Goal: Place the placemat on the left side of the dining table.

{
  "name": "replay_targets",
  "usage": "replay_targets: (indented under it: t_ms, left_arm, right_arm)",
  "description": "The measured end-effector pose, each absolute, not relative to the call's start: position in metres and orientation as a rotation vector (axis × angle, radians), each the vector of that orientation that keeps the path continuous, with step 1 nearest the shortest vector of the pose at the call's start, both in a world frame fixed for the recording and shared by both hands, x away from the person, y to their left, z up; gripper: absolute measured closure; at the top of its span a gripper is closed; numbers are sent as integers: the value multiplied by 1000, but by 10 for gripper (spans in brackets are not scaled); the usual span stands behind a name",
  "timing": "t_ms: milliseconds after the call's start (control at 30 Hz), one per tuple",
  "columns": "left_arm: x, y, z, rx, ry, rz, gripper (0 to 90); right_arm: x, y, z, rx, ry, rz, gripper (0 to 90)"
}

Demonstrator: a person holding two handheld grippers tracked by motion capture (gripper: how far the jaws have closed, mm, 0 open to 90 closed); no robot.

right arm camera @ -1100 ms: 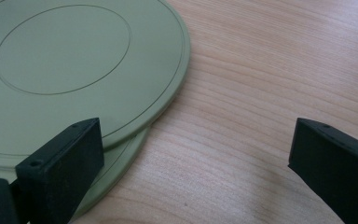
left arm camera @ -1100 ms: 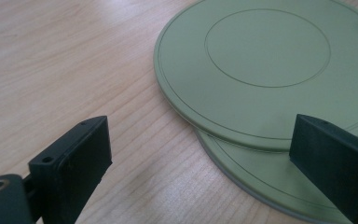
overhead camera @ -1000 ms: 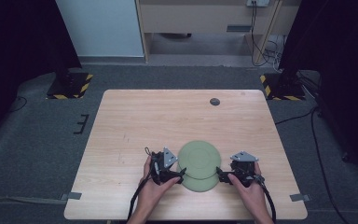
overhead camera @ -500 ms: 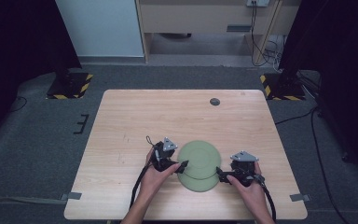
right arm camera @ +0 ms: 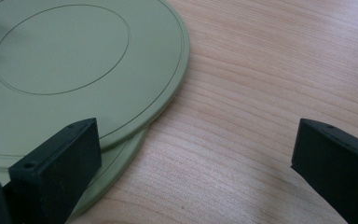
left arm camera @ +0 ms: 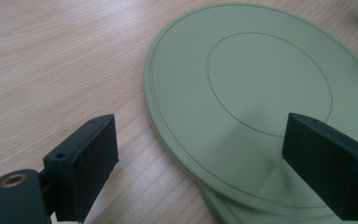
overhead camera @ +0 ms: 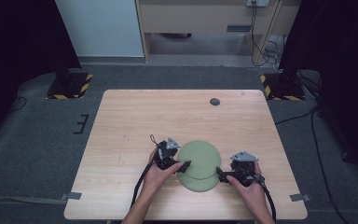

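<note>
Left tool (overhead camera: 184, 164) moved over upper plate (overhead camera: 198, 159), wide open, empty.

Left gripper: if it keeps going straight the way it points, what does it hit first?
Most likely the upper green plate. The left gripper points across its near edge, jaws open, one jaw over the wooden table, one over the plate. Height above the rim is unclear; it may skim over.

Two stacked green plates (overhead camera: 198, 165) are sitting low in the frame's centre, blocking the stretch between the left gripper (overhead camera: 184, 165) and the right gripper (overhead camera: 219, 173). Bare tabletop (overhead camera: 135, 121) is lying open across the upper and left parts, with a small dark disc (overhead camera: 215, 101) resting near the upper edge.
</note>
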State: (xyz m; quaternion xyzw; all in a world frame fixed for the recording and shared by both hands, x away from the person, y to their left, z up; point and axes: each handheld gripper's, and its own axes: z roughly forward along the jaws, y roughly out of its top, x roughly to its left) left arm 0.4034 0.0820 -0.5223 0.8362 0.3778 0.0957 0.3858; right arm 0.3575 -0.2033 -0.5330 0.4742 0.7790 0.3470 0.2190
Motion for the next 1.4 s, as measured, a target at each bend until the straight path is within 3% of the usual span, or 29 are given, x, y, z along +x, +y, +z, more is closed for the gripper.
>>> replay_targets:
  t_ms: [367, 867, 1133, 1400]
  left_arm:
    - [410, 79, -529, 2130, 982, 171, 80]
    - [407, 69, -533, 2077, 971, 166, 64]
    - [408, 71, -529, 2021, 1073, 166, 182]
    - [405, 75, -518, 1993, 1054, 239, 375]
  right_arm:
    - [357, -203, -533, 1313, 2156, 960, 19]
    - [357, -203, -533, 1315, 2156, 960, 21]
    - [358, -203, -533, 1325, 2155, 964, 19]
    - [358, -203, -533, 1321, 2158, 965, 19]
